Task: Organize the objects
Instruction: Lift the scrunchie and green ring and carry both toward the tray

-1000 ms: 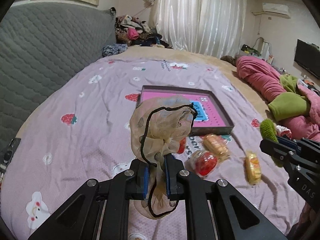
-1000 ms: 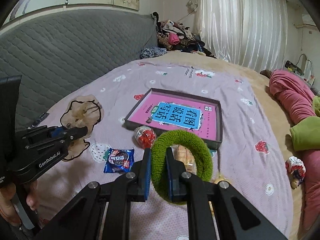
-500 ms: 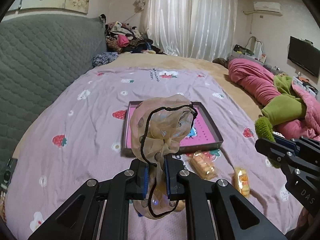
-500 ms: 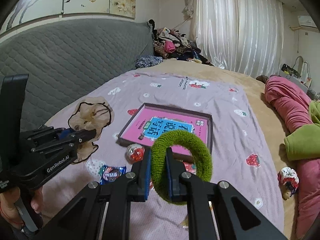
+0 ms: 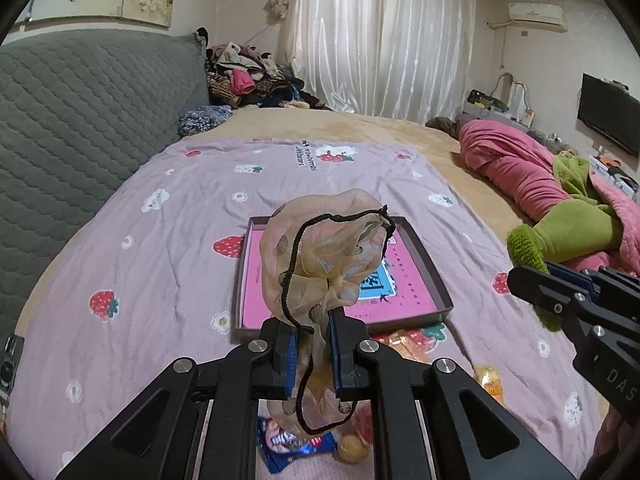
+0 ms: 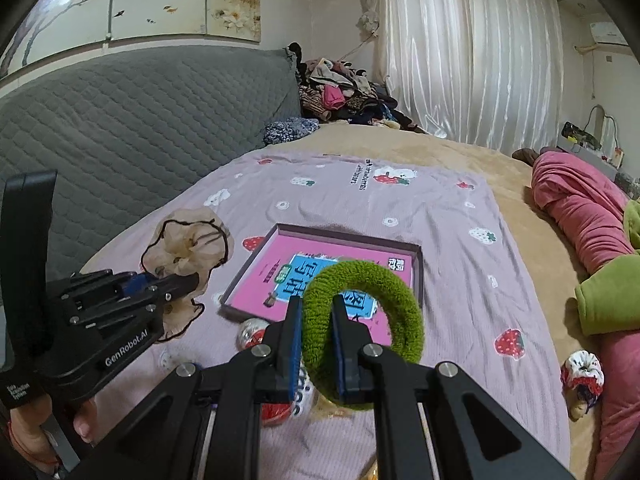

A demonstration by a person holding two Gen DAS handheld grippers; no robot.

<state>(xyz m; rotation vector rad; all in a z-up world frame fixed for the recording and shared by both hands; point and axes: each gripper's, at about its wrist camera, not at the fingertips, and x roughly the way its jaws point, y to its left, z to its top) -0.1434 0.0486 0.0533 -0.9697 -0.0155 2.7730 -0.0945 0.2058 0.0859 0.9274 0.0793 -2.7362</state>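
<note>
My left gripper [image 5: 312, 328] is shut on a sheer beige scrunchie with black trim [image 5: 324, 252], held above the lilac strawberry bedspread; it also shows in the right wrist view [image 6: 188, 244]. My right gripper [image 6: 318, 312] is shut on a fuzzy green scrunchie [image 6: 384, 292], also at the right edge of the left wrist view [image 5: 526, 248]. A shallow box with a pink printed bottom [image 5: 404, 304] [image 6: 292, 256] lies on the bed just beyond both grippers. Snack packets lie under the grippers: a blue one [image 5: 280, 444], a red one [image 6: 276, 412] and orange ones [image 5: 490, 380].
A grey quilted headboard [image 5: 80, 120] runs along the left. A pile of clothes [image 5: 248, 80] sits at the far corner. Pink and green bedding [image 5: 560, 200] is bunched at the right. A small red-and-white scrunchie [image 6: 582, 372] lies by the bedding.
Both grippers have risen and drawn back with their scrunchies still held. The box and snack packets now sit lower and nearer the fingers in both views.
</note>
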